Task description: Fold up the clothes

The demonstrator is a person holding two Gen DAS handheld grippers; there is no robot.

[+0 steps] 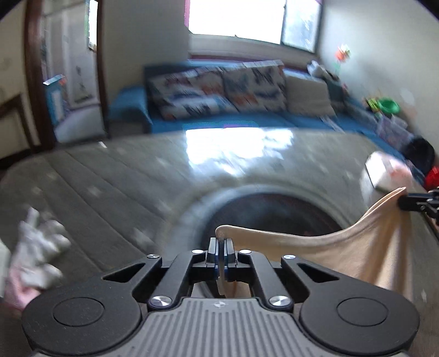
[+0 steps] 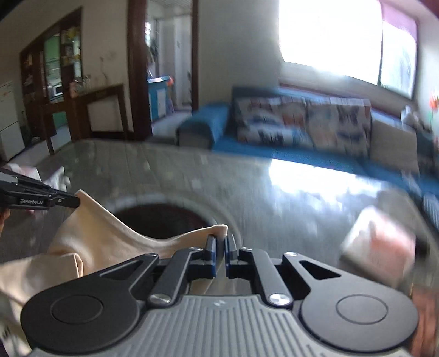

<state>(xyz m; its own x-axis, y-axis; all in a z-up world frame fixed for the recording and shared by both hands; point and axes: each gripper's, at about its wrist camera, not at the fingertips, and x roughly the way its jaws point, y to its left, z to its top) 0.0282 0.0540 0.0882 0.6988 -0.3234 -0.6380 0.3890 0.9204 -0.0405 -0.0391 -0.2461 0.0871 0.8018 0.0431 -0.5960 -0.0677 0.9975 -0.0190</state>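
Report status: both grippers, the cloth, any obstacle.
Left hand-held gripper and right hand-held gripper shut on beige cotton garment, stretched above grey glass table. Folded pink-white cloth lies right.

Grey quilted table cover with pale flecks, glare patch at 12 o'clock; round dark opening near 6 o'clock. Blue sofa beyond far edge, two patterned cushions and plain cream cushion against backrest. Bright window at 12 o'clock. Dark wooden door frame at 10 o'clock. Green bowl at 2 o'clock. White-and-pink package at 4 o'clock, blurred.
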